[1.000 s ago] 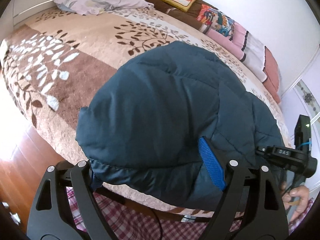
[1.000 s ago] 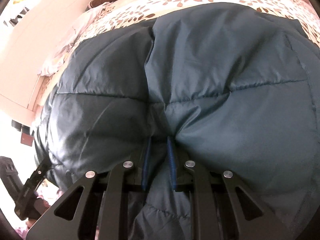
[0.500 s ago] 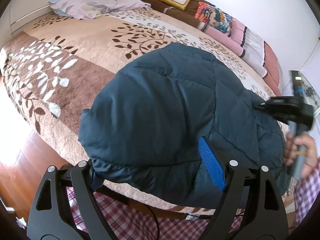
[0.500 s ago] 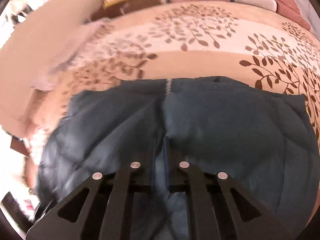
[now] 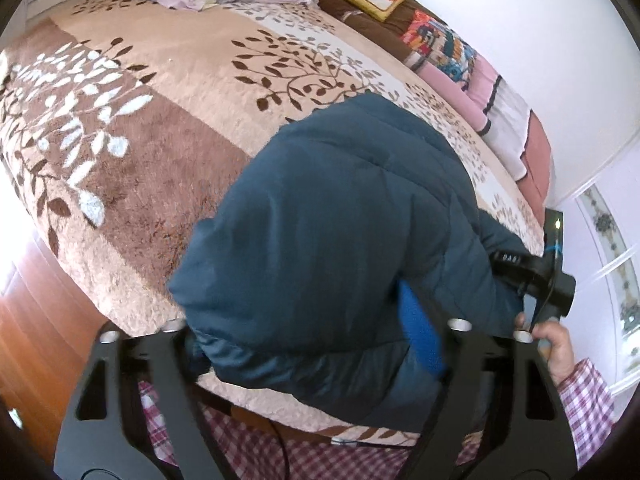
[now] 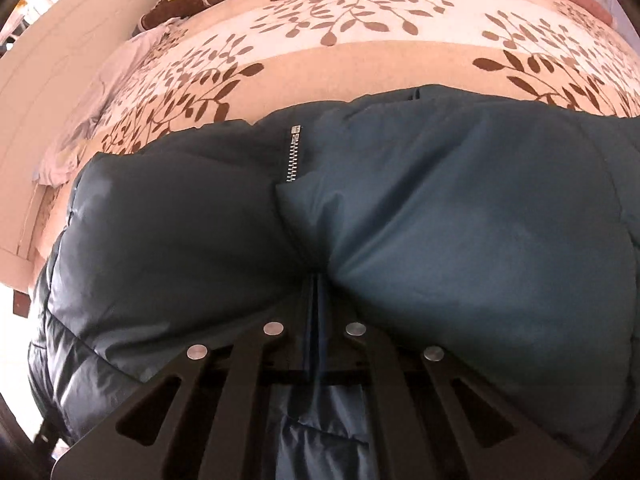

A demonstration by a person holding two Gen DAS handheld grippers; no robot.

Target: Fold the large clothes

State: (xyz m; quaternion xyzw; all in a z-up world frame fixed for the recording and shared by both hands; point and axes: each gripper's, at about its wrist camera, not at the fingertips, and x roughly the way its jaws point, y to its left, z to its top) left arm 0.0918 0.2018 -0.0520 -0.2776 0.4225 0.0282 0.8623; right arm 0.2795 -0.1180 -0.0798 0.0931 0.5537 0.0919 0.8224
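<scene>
- A dark teal padded jacket (image 5: 340,240) is bundled on the near edge of a bed covered by a beige leaf-patterned blanket (image 5: 168,120); in the left wrist view it fills the centre and the 5 o'clock area.
- The left gripper (image 5: 312,352) is held over the jacket's near hem, at 6 o'clock in its own view. Its jaws are closing with the padded fabric bulging between them; whether the blue pads (image 5: 420,336) already press on it cannot be told.
- The right gripper (image 6: 316,292) is pressed together and pinches a fold of the jacket at the centre seam, below a short exposed run of metal zipper (image 6: 294,154) at 12 o'clock from the fingertips.
- In the left wrist view, the right gripper is seen at 3 o'clock, gripped by a hand (image 5: 554,344) in a checked sleeve (image 5: 588,392).
- Pillows (image 5: 448,44) are lined up along the wall at 1 o'clock.
</scene>
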